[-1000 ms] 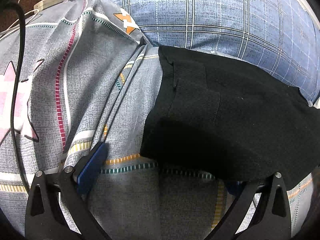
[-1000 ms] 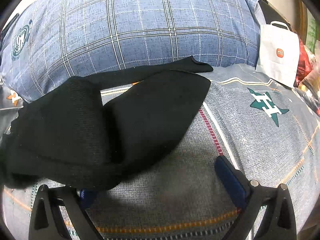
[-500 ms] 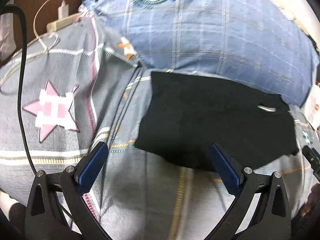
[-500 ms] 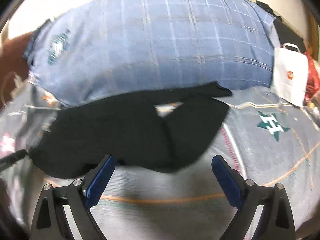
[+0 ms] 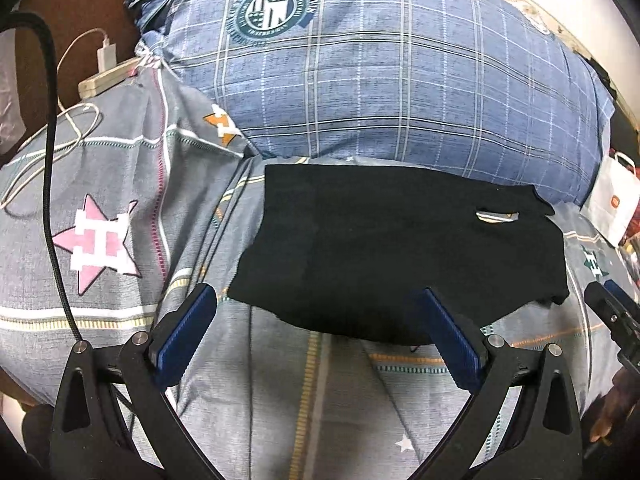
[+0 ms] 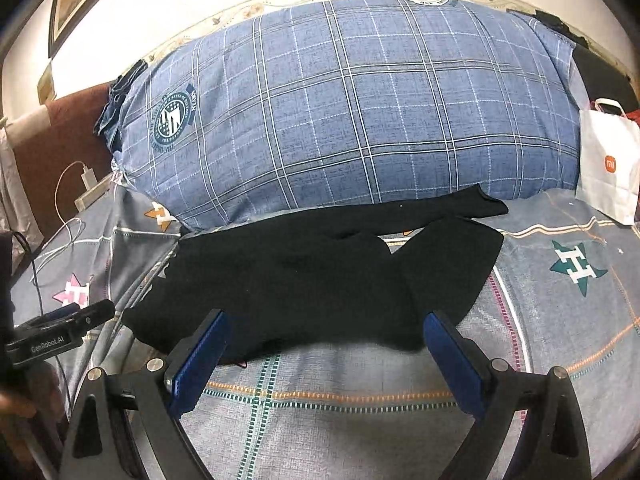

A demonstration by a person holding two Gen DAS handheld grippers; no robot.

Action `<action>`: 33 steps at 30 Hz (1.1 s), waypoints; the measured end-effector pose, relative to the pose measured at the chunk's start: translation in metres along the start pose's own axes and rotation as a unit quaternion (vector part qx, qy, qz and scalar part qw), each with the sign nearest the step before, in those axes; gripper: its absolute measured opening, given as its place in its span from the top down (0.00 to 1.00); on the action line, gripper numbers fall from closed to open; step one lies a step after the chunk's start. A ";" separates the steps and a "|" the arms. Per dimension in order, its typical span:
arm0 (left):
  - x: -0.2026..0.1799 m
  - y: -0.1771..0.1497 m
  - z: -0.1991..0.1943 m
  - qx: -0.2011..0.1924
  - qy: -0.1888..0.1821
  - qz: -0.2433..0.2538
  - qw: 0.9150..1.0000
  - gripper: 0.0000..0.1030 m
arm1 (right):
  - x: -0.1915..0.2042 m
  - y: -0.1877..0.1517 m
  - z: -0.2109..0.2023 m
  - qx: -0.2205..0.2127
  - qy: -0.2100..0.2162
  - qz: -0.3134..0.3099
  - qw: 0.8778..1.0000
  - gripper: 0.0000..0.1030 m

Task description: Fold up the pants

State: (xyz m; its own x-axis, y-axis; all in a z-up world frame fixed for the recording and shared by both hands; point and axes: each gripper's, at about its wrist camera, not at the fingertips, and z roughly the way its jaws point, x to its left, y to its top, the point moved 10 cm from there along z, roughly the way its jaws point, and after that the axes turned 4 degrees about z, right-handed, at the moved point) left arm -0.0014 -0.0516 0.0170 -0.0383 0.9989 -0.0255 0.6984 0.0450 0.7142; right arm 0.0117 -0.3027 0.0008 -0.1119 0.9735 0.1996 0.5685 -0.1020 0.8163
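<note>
The black pants (image 5: 400,248) lie folded on the grey patterned bedsheet (image 5: 120,184), in front of a blue plaid pillow (image 5: 380,72). In the right wrist view the pants (image 6: 320,280) show two leg ends fanning out to the right. My left gripper (image 5: 316,332) is open and empty, hovering just before the pants' near edge. My right gripper (image 6: 326,348) is open and empty, also just before the near edge. Each gripper appears at the edge of the other's view: the right one in the left wrist view (image 5: 612,312), the left one in the right wrist view (image 6: 60,332).
A white paper bag (image 6: 608,168) stands at the right by the pillow. A power strip with a white charger and cables (image 5: 104,72) lies at the bed's far left. A black cable (image 5: 52,208) runs down the left side.
Both grippers have let go of the pants and pulled back and up. The pants now lie flat on the bed, farther from both cameras.
</note>
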 end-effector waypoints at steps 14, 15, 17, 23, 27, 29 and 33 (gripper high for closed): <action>-0.015 -0.004 0.008 0.011 -0.008 0.001 1.000 0.01 | -0.005 -0.006 0.009 0.017 -0.017 -0.006 1.000 0.06; -0.015 -0.005 0.009 0.013 -0.011 0.000 1.000 0.01 | -0.006 -0.007 0.010 0.019 -0.018 -0.006 1.000 0.06; -0.016 -0.009 0.012 0.021 -0.026 -0.010 0.999 0.01 | -0.011 -0.009 0.014 0.024 -0.021 -0.006 0.999 0.06; -0.001 -0.030 0.028 0.054 -0.058 -0.070 0.994 0.01 | -0.043 -0.017 0.022 0.040 -0.032 0.027 0.998 0.06; 0.010 -0.044 0.046 0.078 -0.063 -0.113 0.988 0.01 | -0.078 -0.015 0.027 0.045 -0.042 0.074 0.995 0.06; 0.012 -0.048 0.053 0.084 -0.067 -0.129 0.986 0.01 | -0.098 -0.013 0.029 0.044 -0.045 0.102 0.993 0.06; 0.011 -0.052 0.067 0.099 -0.077 -0.161 0.979 0.01 | -0.134 -0.001 0.036 0.041 -0.056 0.147 0.987 0.07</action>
State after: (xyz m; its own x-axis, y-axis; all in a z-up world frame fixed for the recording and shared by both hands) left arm 0.0092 -0.0421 -0.0674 -0.1815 0.9216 -0.3432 0.7929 0.3436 0.5033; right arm 0.0557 -0.4259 -0.0469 0.1566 0.9212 0.3563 0.6269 -0.3714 0.6849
